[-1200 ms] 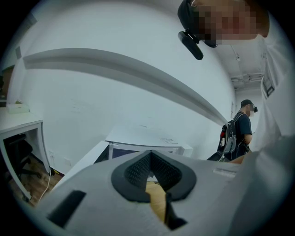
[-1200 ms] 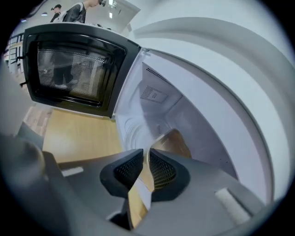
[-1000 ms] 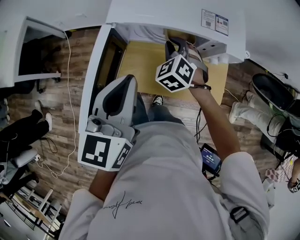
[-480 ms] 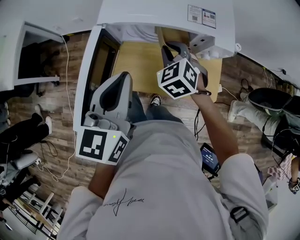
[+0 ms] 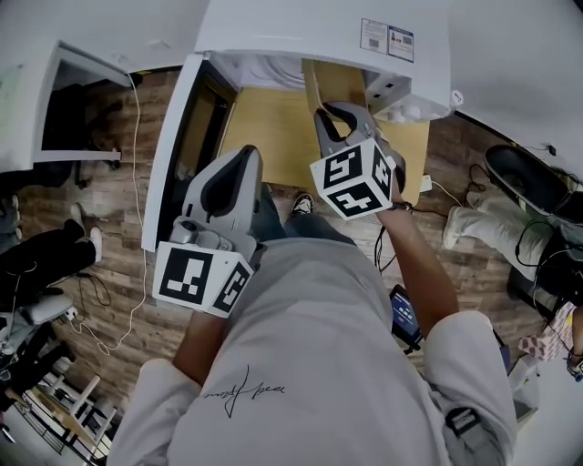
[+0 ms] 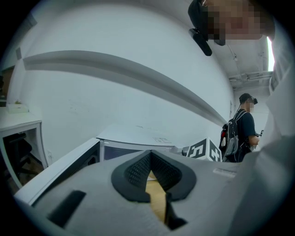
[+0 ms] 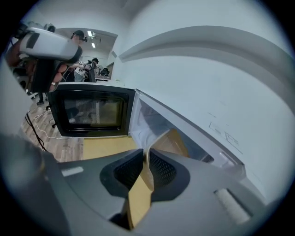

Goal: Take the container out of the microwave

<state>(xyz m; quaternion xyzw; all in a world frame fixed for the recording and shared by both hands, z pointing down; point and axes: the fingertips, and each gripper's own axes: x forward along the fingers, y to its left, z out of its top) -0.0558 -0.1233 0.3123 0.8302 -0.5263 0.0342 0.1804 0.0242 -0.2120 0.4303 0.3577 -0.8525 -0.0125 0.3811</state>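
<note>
Container (image 7: pixel 171 139), a tan, thin-walled box, is at the open mouth of the microwave (image 5: pixel 301 23), above the counter (image 5: pixel 260 123). I have my right tool (image 7: pixel 146 159) clamped on its wall, the jaws closed down to that thin edge. The door (image 5: pixel 173 136) stands wide open on the left. My left tool (image 6: pixel 150 156) is near the door, apart from the box, its jaws together with nothing between them.

White microwave (image 5: pixel 301 27), tan container (image 5: pixel 335 80)
</note>
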